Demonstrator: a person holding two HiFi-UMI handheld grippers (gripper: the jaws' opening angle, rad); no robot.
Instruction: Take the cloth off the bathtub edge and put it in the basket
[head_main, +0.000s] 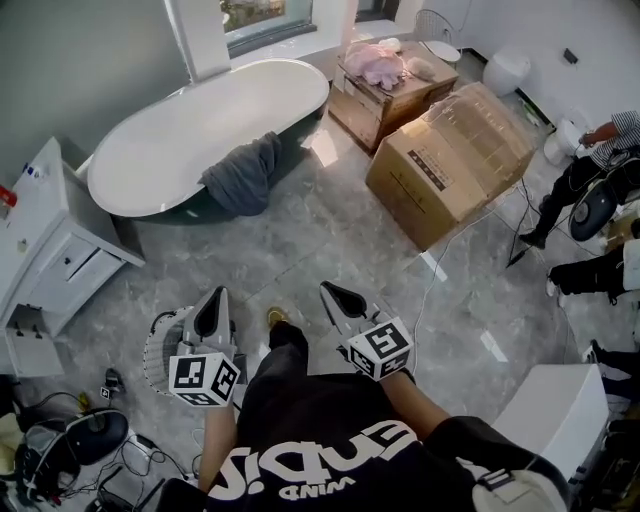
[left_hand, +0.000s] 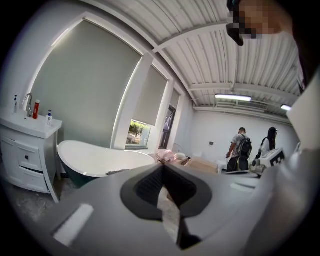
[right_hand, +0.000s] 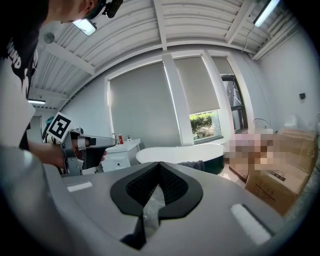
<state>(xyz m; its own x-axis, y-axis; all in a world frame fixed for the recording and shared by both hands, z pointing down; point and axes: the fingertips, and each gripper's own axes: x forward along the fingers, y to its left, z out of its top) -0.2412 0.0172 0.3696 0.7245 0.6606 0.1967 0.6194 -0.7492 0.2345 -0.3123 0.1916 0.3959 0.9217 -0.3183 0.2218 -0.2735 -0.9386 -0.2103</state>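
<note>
We're in a black tee (head_main: 330, 440), short sleeves, white lettering across the chest, and dark trousers (head_main: 288, 340). Left gripper (head_main: 217, 296) and right gripper (head_main: 330, 290): grey shells, black jaw pads, black-and-white square-marker cubes.

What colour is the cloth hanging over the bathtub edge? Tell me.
Dark grey, plain, with no pattern. The cloth shows best in the head view.
</note>
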